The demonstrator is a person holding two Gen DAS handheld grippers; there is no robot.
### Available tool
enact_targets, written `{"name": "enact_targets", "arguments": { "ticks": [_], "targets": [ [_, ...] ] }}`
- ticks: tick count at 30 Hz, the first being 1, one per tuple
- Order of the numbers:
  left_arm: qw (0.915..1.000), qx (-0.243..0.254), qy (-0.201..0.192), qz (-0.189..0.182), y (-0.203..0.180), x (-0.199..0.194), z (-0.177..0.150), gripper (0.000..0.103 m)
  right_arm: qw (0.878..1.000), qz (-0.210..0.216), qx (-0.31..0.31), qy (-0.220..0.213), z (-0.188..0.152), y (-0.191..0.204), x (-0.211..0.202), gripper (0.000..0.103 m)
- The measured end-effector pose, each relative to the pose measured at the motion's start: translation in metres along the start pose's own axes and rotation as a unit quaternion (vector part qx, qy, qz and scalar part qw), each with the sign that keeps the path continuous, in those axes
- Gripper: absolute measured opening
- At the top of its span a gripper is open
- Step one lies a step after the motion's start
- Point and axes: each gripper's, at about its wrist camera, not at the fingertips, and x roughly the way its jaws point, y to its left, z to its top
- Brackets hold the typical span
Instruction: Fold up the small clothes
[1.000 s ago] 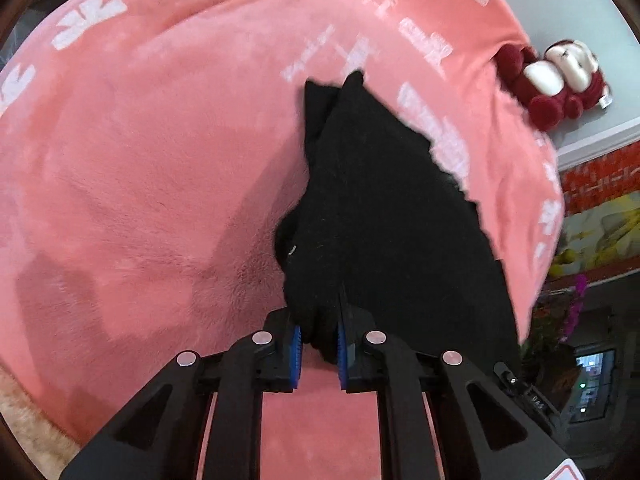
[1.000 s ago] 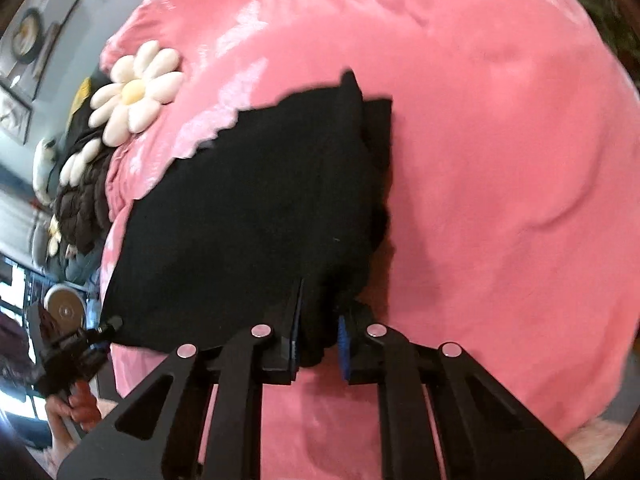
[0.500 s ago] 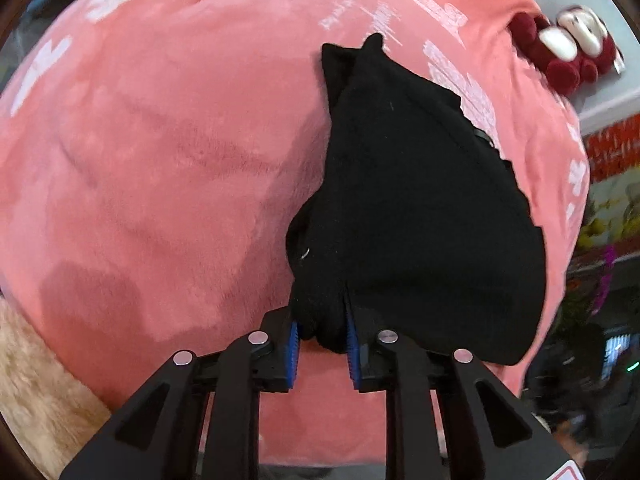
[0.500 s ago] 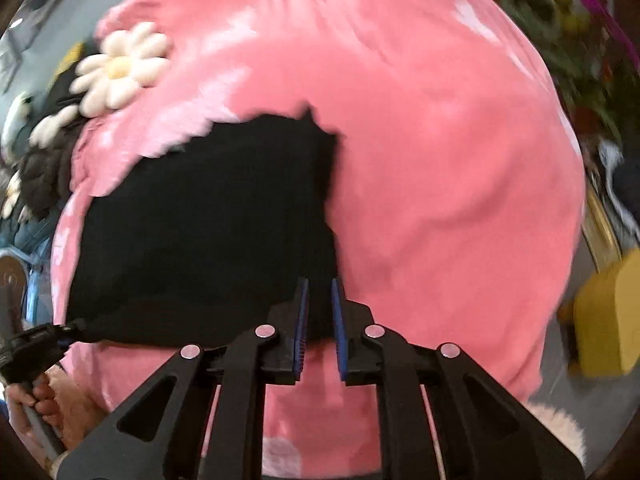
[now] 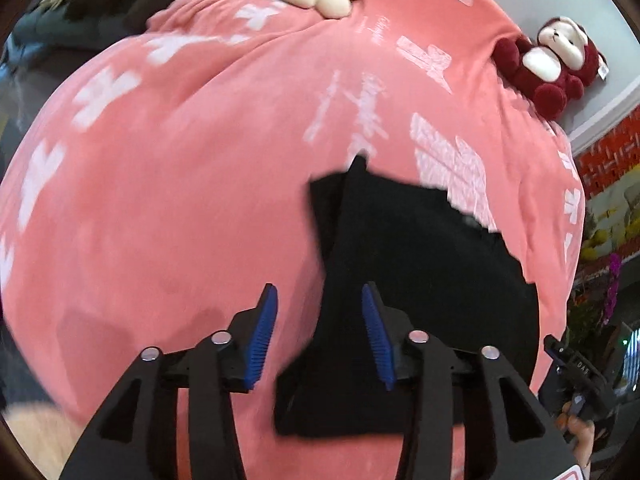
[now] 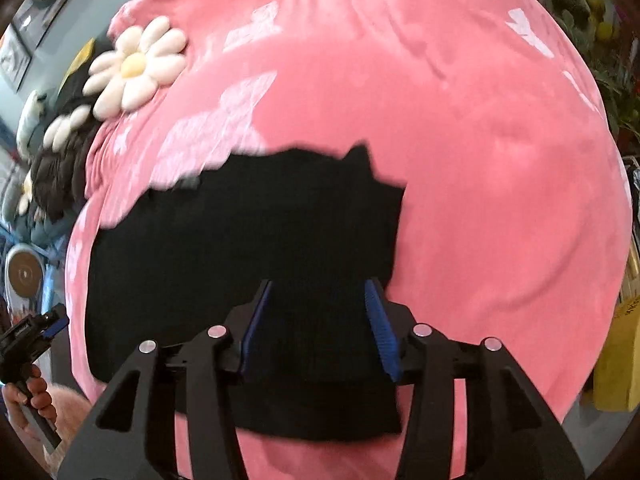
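Both claws, left claw [image 5: 319,332] and right claw [image 6: 318,326], released the seemingly flat black garment [image 6: 248,248].

Even, bright indoor light, soft shadows. Heavy fisheye bending at edges, dark corners. Motion blur on blanket [image 5: 168,208] print; black cloth [image 6: 240,248] shows no detail.

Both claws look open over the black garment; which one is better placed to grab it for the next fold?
Right, probably. The right claw is open with the garment filling its gap. The left claw straddles only the garment's left edge, half over the pink blanket.
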Motion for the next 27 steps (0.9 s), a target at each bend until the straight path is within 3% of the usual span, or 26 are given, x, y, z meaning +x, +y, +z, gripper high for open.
{"name": "enact_targets", "arguments": {
  "ticks": [2,5,6,7,8,9,12,13,16,18,19,20,21,23,27],
  "targets": [
    [0.9999,0.015,0.005,0.003,-0.01,0.02,0.021,0.053,1.0,-0.006,0.018,0.006,0.022,-0.009,0.016,0.046],
    [0.9993,0.026,0.02,0.018,-0.02,0.059,0.043,0.052,1.0,-0.009,0.028,0.012,0.038,-0.014,0.037,0.05],
    [0.9992,0.026,0.03,0.001,-0.023,0.073,0.048,0.037,0.999,-0.003,0.031,0.017,0.041,-0.016,0.044,0.05],
    [0.9988,0.026,0.041,-0.007,-0.027,0.084,0.053,0.019,0.999,0.003,0.027,0.024,0.044,-0.016,0.053,0.044],
    [0.9982,0.028,0.053,-0.01,-0.029,0.09,0.056,0.003,1.0,0.004,0.017,0.025,0.046,-0.014,0.057,0.011],
    [0.9984,0.029,0.047,-0.008,-0.032,0.09,0.059,0.002,1.0,0.0,0.009,0.019,0.047,-0.011,0.055,0.003],
    [0.9982,0.057,-0.005,-0.017,-0.047,0.069,0.071,0.003,0.999,0.016,-0.009,-0.047,0.059,0.0,0.027,0.003],
    [0.9983,0.058,-0.006,-0.008,-0.048,0.07,0.074,0.003,0.999,0.008,-0.017,-0.044,0.062,0.001,0.032,0.003],
    [0.996,0.071,0.042,0.034,-0.045,0.095,0.071,0.007,0.999,-0.045,-0.027,0.015,0.06,-0.004,0.061,0.008],
    [0.9953,0.072,0.045,0.046,-0.038,0.088,0.062,0.014,1.0,-0.027,-0.009,0.002,0.053,-0.009,0.048,0.01],
    [0.996,0.072,0.034,0.04,-0.035,0.076,0.056,0.02,1.0,-0.02,-0.001,-0.01,0.043,-0.013,0.033,0.019],
    [0.9963,0.07,0.028,0.04,-0.032,0.066,0.049,0.041,1.0,-0.022,0.006,-0.018,0.032,-0.017,0.021,0.051],
    [0.9971,0.063,0.018,0.039,-0.025,0.051,0.039,0.062,0.999,-0.02,0.01,-0.029,0.017,-0.021,0.008,0.071],
    [0.9989,0.042,0.008,0.018,-0.009,0.026,0.017,0.065,1.0,-0.012,0.009,-0.024,-0.012,-0.027,-0.007,0.071],
    [0.9978,-0.022,0.058,-0.021,0.02,0.015,-0.042,0.067,0.999,-0.005,0.036,0.019,-0.069,-0.039,-0.006,0.07]
  ]
}}
